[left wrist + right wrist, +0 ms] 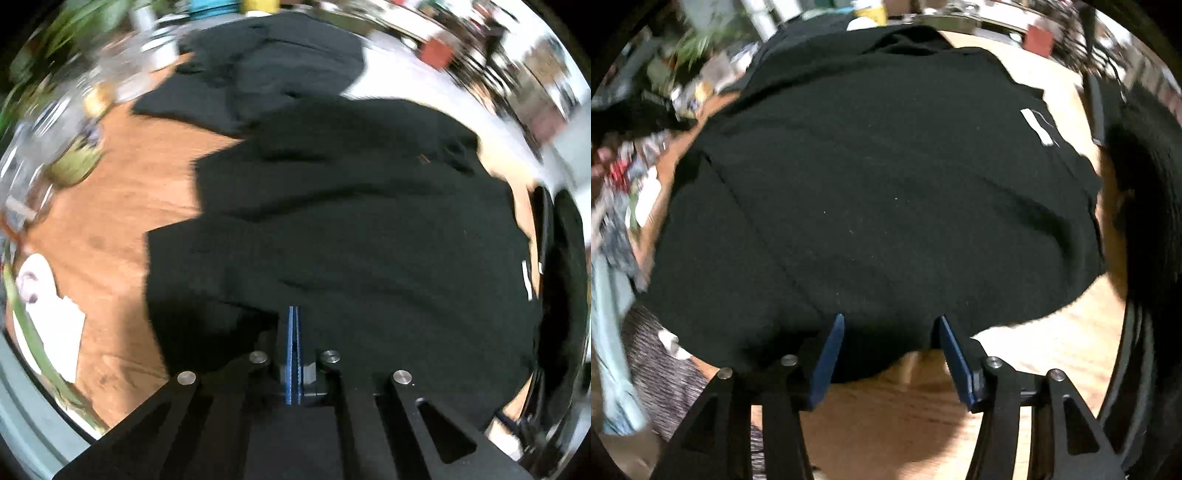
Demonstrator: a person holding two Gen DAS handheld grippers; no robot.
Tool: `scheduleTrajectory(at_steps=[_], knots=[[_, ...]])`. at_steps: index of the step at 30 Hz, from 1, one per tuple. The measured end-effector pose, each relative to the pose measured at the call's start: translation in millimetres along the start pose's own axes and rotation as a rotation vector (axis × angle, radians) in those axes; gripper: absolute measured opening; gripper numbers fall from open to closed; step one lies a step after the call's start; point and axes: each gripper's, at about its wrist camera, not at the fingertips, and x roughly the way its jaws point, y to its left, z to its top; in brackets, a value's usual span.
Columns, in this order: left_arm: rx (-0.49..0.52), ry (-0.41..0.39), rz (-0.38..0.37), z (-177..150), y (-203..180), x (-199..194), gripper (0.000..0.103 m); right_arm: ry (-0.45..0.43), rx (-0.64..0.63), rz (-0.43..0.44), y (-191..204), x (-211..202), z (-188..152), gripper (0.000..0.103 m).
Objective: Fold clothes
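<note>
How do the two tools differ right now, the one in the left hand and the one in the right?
The left tool has its blue fingers pressed together, with no cloth visibly caught between them; the right tool has its fingers spread apart. The left tool's tip sits over the middle of the black shirt; the right tool sits at the shirt's near edge, where the wooden table shows. Both point steeply down at the same shirt and have blue pads on black arms.

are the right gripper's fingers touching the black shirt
Cannot tell. The right wrist view shows the open fingers at the black shirt hem, but no plain contact or gap.
</note>
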Motion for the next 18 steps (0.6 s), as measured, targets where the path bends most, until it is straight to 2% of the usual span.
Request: scheduleTrajectory(at_steps=[1,2,3,5,7,9,11,13,14,15,16,18], knots=[[0.045,0.012,0.006,-0.8,-12.0,2.8,0.001,-0.015,0.006,0.016,-1.5,-4.9,1.0,0.049],[0.077,0.03,0.001,-0.8,-22.4,7.7,0.001,-0.029,0.01,0.032,-2.7,-8.9,2.6,0.048],[0.093,0.051,-0.005,-0.3,-28.3,14.1,0.001,-0.032,-0.003,0.043,-1.5,-7.0,7.8,0.047],[0.086,0.104,0.039,1.4,-22.0,33.2,0.001,-0.035,-0.028,0.059,0.4,-2.7,18.1,0.044],[0.073,0.147,0.092,3.1,-9.9,50.6,0.001,0.015,-0.03,-0.022,-2.8,9.7,25.1,0.042],[0.024,0.163,0.094,5.9,17.7,61.6,0.001,0.028,-0.033,-0.072,-8.1,14.3,26.5,0.04],[-0.063,0.185,-0.032,10.5,48.7,61.5,0.001,0.03,-0.011,-0.066,-19.7,9.5,20.5,0.04],[-0.141,0.214,-0.131,12.4,70.2,64.4,0.001,0.017,0.039,-0.008,-33.7,1.3,14.4,0.039],[-0.152,0.211,-0.132,11.1,70.3,61.5,0.001,0.016,0.062,0.013,-39.7,-3.2,12.5,0.039],[-0.154,0.203,-0.119,9.2,67.6,57.3,0.001,0.014,0.082,0.023,-45.6,-9.0,11.1,0.041],[-0.111,0.174,-0.092,5.0,54.3,47.7,0.001,-0.004,0.094,0.02,-52.4,-16.5,11.0,0.042],[0.005,0.135,-0.148,-11.9,14.9,30.7,0.001,-0.035,0.126,-0.02,-64.9,-28.0,10.1,0.045]])
